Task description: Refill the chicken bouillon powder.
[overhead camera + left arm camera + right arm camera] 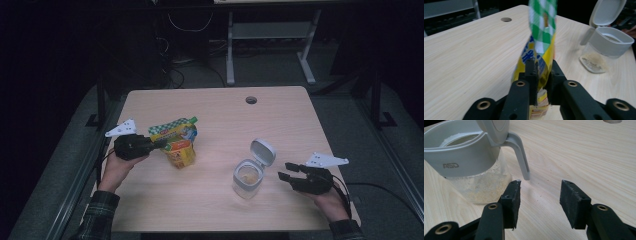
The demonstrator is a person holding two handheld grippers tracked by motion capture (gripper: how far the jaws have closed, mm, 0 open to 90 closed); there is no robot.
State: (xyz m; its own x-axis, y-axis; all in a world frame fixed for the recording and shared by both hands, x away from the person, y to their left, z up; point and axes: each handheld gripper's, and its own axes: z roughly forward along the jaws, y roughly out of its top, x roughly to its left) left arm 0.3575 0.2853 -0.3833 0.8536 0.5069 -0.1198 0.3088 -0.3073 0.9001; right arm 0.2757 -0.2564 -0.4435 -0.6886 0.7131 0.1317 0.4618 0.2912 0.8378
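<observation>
High view: we see the left gripper (161, 144) at the bench's (220, 120) left side, fingers clamped on a yellow snack pouch (177, 141) with a green-checked top. The pouch stands left of centre, leaning a bit. The right gripper (286, 171) sits at the right edge, just beside a clear container (247, 179) with a grey collar and a flip lid (263, 151) hinged open. Pouch and container are well apart. A round cable hole (251, 100) sits near the far edge.

Left gripper view: we see both fingers (531, 75) pressed onto the pouch (541, 45), pinching its lower yellow part; the checked top rises above them. The container (606, 47) stands off to the right, lid up, pale crumbs in the bottom.

Right gripper view: the fingers (574, 200) stand apart with bare bench (584, 152) between them, nothing gripped. The container (471, 165) is just ahead on the left, near the left finger; we can't tell if it touches. Its lid tab hangs down beside the collar.
</observation>
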